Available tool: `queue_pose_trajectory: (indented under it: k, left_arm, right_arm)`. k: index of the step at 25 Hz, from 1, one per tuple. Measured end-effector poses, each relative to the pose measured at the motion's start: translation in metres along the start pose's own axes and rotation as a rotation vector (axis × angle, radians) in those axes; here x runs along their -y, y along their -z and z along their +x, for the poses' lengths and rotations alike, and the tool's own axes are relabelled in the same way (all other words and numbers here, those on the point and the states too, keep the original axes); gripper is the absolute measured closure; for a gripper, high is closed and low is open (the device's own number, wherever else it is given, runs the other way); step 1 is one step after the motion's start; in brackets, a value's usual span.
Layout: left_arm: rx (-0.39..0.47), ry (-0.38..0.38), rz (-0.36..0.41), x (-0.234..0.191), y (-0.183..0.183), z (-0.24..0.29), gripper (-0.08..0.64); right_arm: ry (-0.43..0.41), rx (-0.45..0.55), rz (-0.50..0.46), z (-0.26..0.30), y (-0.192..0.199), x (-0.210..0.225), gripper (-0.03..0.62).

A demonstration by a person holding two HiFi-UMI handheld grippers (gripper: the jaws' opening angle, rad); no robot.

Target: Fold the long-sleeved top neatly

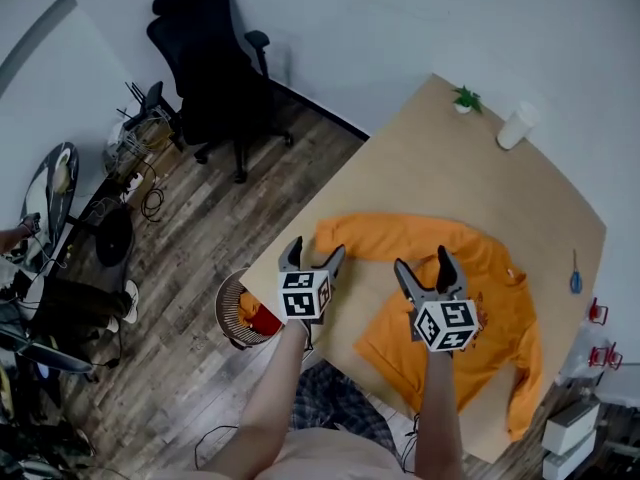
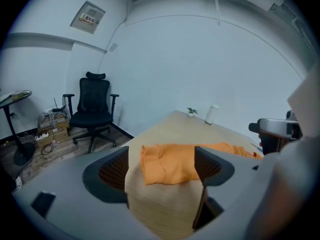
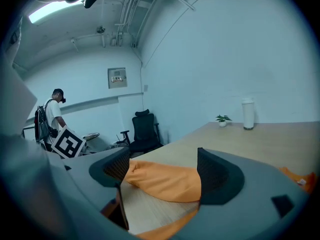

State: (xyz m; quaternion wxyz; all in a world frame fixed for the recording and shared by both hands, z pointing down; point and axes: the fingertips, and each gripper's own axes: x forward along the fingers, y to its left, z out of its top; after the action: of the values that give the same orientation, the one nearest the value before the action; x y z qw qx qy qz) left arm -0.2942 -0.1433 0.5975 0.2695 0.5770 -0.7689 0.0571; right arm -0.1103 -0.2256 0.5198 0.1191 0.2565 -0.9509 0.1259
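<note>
Left gripper [image 1: 316, 249], right gripper [image 1: 422, 260] jaws apart | top [image 1: 490, 273] on table [image 1: 450, 158] | chair [image 1: 210, 68], floor [image 1: 300, 148]

Bare office-like room: black swivel chair [image 1: 213, 68], wooden table [image 1: 430, 148], plank floor [image 1: 180, 298].

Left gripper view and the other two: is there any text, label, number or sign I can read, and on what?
No text is legible in any view.
Wall sign: print too small and blurred to read.
White tag on the orange top: too small to read.
Marker cubes: square patterns only, no letters.
</note>
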Motion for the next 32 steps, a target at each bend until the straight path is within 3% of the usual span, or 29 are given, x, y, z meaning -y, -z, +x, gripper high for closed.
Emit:
queue_pose_trajectory:
  k: [9,18,19,23,32]
  left_arm:
    - [-0.172,-0.096,-0.057,-0.023,0.044,0.038,0.241]
    - [-0.262,-0.126,0.033,-0.019,0.057,0.044,0.398]
    - [-0.26,-0.126,0.048,-0.017,0.055,0.045,0.449]
    - [-0.201,-0.124,0.056,-0.014,0.037,0.043,0.503]
    - [-0.043,-0.04,0.099,0.028,-0.021,0.034,0.528]
  right_arm:
    - [-0.029,-0.052,0.009,0.022,0.024,-0.003,0.193]
    - [0.003,-0.067,0.03,0.015,0.033,0.008,0.196]
    - [0.01,-0.064,0.037,0.013,0.033,0.01,0.198]
    - [0.044,-0.06,0.053,0.006,0.035,0.018,0.198]
    - [0.171,-0.027,0.094,-0.032,0.031,0.055,0.199]
